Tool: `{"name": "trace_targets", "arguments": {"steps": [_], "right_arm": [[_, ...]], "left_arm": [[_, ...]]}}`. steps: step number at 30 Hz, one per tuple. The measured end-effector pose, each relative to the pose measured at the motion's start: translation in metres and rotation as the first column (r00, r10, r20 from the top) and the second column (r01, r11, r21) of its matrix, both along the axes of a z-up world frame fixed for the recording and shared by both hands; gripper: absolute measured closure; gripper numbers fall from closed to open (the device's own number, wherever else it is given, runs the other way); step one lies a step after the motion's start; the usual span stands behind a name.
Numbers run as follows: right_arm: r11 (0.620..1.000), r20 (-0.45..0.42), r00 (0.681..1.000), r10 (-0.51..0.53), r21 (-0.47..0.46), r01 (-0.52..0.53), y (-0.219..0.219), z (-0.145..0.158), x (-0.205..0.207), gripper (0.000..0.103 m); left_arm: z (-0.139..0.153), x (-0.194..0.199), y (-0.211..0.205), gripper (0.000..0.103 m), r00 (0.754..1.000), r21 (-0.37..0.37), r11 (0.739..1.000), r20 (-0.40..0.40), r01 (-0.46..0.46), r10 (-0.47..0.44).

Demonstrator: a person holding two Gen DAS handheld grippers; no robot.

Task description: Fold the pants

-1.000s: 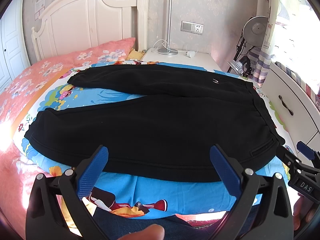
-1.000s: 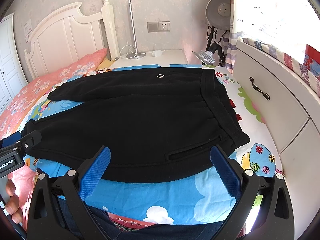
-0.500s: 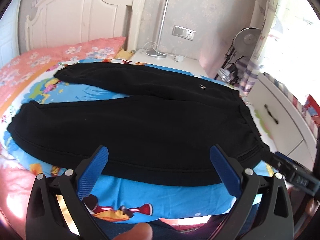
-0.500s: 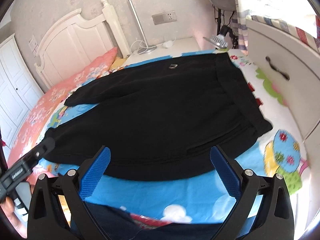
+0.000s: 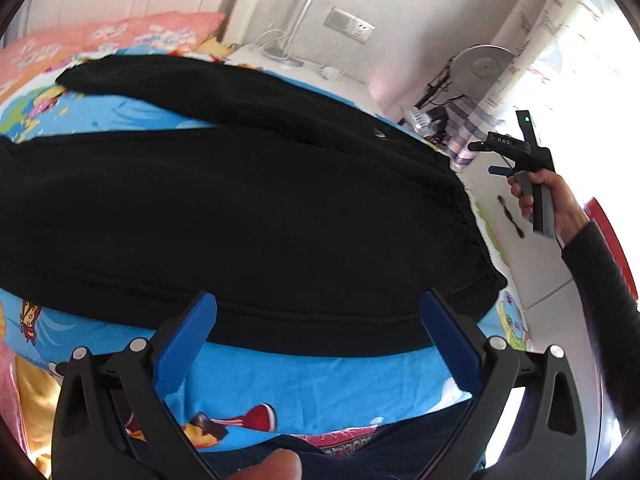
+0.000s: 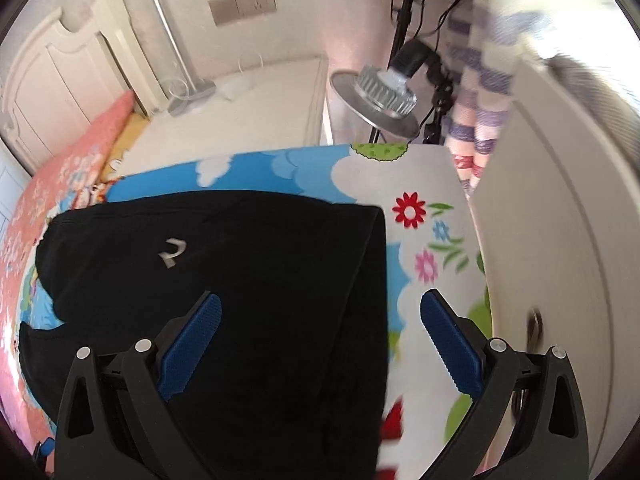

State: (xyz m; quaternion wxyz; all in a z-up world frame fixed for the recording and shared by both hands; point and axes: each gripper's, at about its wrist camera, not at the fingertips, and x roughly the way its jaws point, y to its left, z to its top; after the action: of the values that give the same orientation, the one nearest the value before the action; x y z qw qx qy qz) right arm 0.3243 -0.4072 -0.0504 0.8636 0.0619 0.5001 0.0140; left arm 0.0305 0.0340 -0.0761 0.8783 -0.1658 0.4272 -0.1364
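The bed fills most of the room, covered by a bright blue cartoon sheet with clouds and flowers, and a pink floral pillow lies at its head end by the white headboard. Spread flat across the sheet are the black pants — legs running toward the pillow, elastic waistband toward the window-side edge of the bed, where a white drawer front stands close alongside. A small silver logo shows on the far leg near the waist. In the right wrist view the far corner of the waistband lies flat on the sheet, with a strip of blue sheet beyond it before the bed's far edge.

The left gripper hangs above the near edge of the bed, over the near hem of the pants, its blue-padded jaws wide apart and holding nothing. The right gripper is out over the waistband's far corner — jaws likewise spread apart, one pad over black cloth, the other over the flowered sheet; whether it touches the fabric I cannot tell. In the left view the person's right hand grips its handle.

Beyond the bed sit a white nightstand with a slim lamp post, a wall socket, and a silver studio light.
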Motion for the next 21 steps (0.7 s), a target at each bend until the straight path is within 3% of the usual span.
{"name": "trace_targets", "arguments": {"steps": [6,11,15,16,17,21], "right_arm": [[0.998,-0.092,0.994,0.053,-0.016,-0.055,-0.022,-0.04,0.065,0.012],[0.994,-0.136,0.984,0.112,0.0,-0.113,-0.026,-0.056,0.088,0.024],[0.986,-0.15,0.975,0.164,0.013,-0.164,-0.028,-0.063,0.101,0.027],[0.986,-0.148,0.975,0.166,0.022,-0.165,-0.029,-0.062,0.104,0.04],[0.982,-0.15,0.971,0.187,0.051,-0.182,-0.029,-0.061,0.105,0.046],[0.969,-0.117,0.962,0.248,0.009,-0.249,-0.016,-0.047,0.095,0.067]], "left_arm": [[-0.008,0.021,0.034,0.002,0.995,-0.007,0.996,-0.048,-0.088,0.088],[-0.012,0.037,0.047,0.002,0.987,-0.002,0.991,-0.087,-0.135,0.134],[-0.017,0.045,0.051,0.002,0.983,-0.001,0.989,-0.11,-0.147,0.146],[-0.016,0.047,0.05,0.002,0.983,0.002,0.99,-0.111,-0.144,0.144],[-0.015,0.05,0.049,0.002,0.984,0.005,0.99,-0.111,-0.143,0.142],[-0.01,0.056,0.045,0.002,0.987,0.005,0.991,-0.097,-0.131,0.131]]}}
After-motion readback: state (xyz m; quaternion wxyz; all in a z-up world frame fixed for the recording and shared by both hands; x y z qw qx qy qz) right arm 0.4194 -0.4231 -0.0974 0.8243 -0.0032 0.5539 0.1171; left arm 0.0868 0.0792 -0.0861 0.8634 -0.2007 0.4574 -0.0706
